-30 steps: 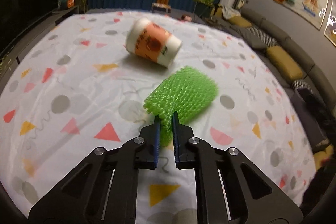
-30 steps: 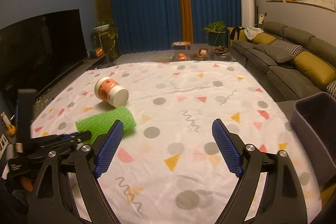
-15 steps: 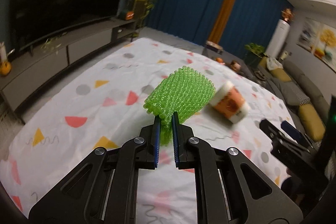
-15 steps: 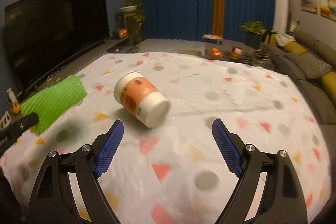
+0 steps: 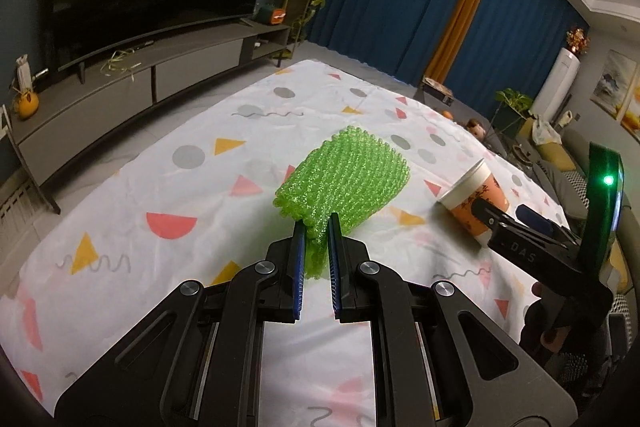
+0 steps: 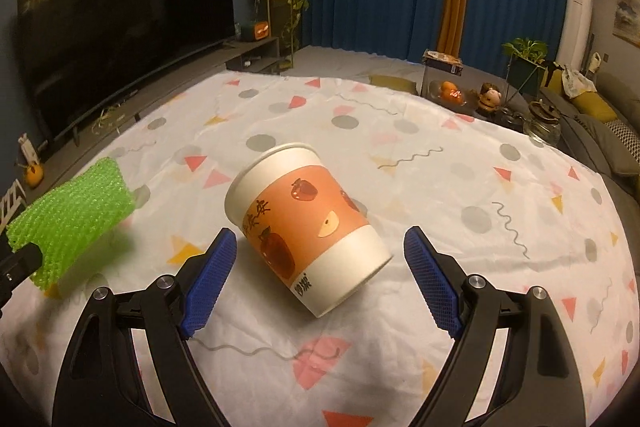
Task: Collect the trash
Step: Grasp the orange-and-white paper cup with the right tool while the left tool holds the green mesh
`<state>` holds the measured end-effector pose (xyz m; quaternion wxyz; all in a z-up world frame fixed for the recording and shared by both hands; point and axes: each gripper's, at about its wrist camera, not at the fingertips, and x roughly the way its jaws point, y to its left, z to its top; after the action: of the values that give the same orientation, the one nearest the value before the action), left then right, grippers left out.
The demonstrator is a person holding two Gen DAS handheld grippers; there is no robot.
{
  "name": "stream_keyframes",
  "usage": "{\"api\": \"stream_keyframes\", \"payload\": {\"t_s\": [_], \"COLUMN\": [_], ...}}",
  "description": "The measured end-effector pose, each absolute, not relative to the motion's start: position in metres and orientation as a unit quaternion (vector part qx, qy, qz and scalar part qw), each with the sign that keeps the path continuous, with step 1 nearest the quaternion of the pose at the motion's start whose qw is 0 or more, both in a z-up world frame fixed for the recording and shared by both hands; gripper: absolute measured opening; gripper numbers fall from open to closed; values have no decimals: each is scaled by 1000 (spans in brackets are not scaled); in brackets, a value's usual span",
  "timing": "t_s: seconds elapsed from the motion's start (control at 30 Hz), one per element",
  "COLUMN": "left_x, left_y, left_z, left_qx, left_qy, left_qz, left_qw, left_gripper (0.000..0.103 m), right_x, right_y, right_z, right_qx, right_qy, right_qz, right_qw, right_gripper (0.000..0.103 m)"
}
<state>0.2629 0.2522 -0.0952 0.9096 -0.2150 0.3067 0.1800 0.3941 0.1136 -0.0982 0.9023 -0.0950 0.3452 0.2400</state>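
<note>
Green foam-mesh fruit sleeve (image 5: 346, 177) clamped in our left gripper (image 5: 316, 227), lifted.
Orange-and-white paper cup (image 6: 308, 227) lies tipped between our right gripper's (image 6: 320, 255) spread fingers, untouched; patterned white cloth (image 6: 440, 195) open around.

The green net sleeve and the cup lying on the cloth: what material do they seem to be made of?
The green net sleeve looks like soft foam mesh, matte and slightly translucent: open woven strands, squashed flat between the left gripper's fingers. The cup seems to be paper with a printed orange fruit band; its matte white wall and rolled rim suggest so, though a thin coating cannot be excluded.
</note>
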Motion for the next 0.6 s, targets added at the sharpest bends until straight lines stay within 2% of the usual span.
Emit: {"api": "stream_keyframes", "payload": {"t_s": [0.1,0.23,0.6], "left_x": [263,264,267], "left_y": [252,250,247], "left_z": [-96,-97,-100], "left_qx": [-216,-215,-208], "left_qy": [309,312,316], "left_qz": [178,175,165], "left_qw": [909,909,911], "left_gripper": [10,10,10], "right_x": [397,398,380], "right_y": [118,123,102], "right_z": [-102,-109,-102], "right_qx": [-102,-107,-84], "right_qy": [352,368,354], "right_qz": [243,250,250], "right_qw": [898,889,897], "right_gripper": [80,61,59]}}
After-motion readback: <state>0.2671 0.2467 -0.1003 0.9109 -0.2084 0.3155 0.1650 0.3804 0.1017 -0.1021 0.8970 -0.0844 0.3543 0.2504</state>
